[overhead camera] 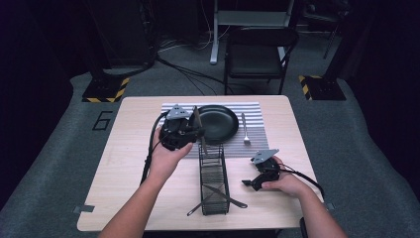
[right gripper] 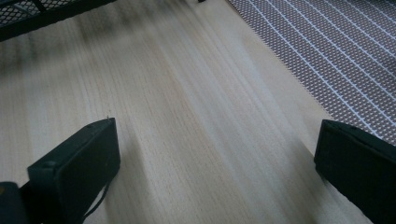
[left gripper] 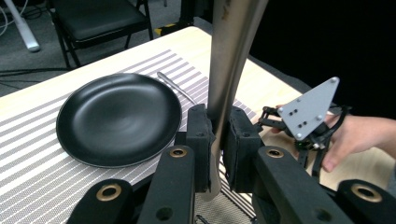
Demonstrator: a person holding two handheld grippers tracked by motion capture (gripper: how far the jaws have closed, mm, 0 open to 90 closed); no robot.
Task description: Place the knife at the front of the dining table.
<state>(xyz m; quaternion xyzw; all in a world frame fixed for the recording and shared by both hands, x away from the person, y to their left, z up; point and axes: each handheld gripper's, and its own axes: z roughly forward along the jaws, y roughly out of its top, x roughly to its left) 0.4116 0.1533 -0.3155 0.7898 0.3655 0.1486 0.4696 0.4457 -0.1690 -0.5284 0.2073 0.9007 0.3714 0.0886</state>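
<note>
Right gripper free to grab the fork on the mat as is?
Probably yes. The right gripper rests open on bare table, holding nothing, and the fork lies alone on the mat beyond it, right of the plate. Nothing stands between them.

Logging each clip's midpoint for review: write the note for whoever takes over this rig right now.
Left hand-held gripper: shut on a metal utensil, held upright above the wire basket.
Right hand-held gripper: open, resting low over bare table.
Black plate on the striped placemat; fork right of the plate.
Done: fork placed.
Left: set down the held utensil; two more lie in the basket.
</note>
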